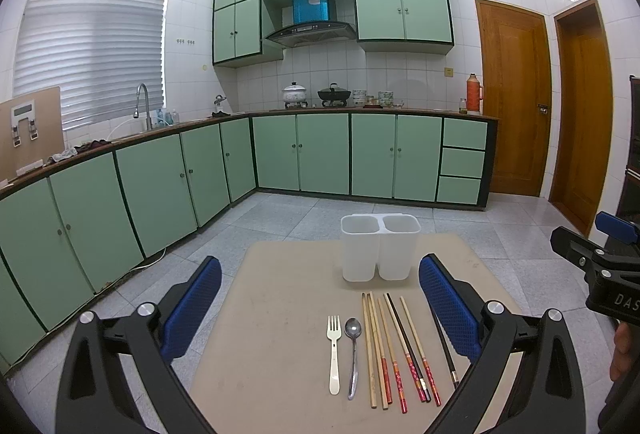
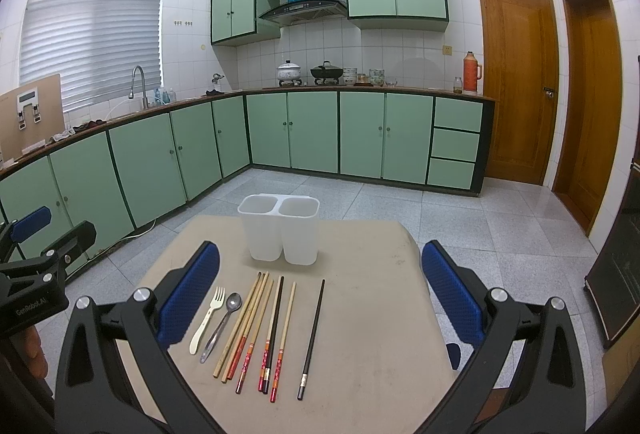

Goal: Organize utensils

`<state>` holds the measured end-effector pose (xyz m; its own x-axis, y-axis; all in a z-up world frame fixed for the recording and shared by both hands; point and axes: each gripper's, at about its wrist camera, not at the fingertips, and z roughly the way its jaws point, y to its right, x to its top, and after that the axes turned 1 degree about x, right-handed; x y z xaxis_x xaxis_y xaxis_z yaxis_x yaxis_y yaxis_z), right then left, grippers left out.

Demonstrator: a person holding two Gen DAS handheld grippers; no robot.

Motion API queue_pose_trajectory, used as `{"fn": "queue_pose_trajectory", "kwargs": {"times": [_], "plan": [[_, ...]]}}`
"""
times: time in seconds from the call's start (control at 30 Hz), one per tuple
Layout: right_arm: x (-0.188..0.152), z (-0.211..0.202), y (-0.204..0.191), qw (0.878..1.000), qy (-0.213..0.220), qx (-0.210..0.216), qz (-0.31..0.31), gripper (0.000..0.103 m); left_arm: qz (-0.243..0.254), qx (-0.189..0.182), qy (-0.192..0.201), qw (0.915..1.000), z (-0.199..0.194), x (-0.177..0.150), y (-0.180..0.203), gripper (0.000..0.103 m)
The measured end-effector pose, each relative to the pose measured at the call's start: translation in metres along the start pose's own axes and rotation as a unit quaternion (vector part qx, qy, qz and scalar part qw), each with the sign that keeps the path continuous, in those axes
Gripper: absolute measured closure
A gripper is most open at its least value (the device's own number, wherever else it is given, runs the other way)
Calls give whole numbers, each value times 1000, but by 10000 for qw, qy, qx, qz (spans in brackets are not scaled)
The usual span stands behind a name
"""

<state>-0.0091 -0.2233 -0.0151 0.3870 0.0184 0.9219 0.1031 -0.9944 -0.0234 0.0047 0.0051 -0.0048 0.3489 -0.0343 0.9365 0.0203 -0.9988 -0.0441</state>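
Nothing has been sorted yet, by the look of it: the white translucent plastic two-compartment utensil holder point(image 2: 279, 230) stands upright near the far edge of the beige square table point(image 2: 372, 314), and both of its compartments appear empty. All the utensils lie flat in a row in front of it, toward the near edge. At the row's left end is the cream plastic fork point(image 2: 206, 318), with the small steel spoon point(image 2: 222, 326) just beside it. Next comes the bunch of wooden chopsticks with red patterned handles point(image 2: 250, 334), some touching or crossing one another (their exact count is hard to tell). A single dark chopstick with a metal band point(image 2: 312, 338) lies slightly apart at the right end.

The left gripper point(image 1: 320, 314) and the right gripper point(image 2: 320, 298) both hover above the near edge with their blue-padded jaws spread wide, holding nothing. So every piece is left to lift and drop into a compartment, presumably chopsticks in one and fork and spoon in the other.
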Motion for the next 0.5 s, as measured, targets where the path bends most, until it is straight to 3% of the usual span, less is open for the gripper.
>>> {"fn": "queue_pose_trajectory", "kwargs": {"times": [0.5], "plan": [[0, 0, 0, 10000, 2, -4, 11, 5, 3, 4, -7, 10000, 0, 0, 0, 6]]}}
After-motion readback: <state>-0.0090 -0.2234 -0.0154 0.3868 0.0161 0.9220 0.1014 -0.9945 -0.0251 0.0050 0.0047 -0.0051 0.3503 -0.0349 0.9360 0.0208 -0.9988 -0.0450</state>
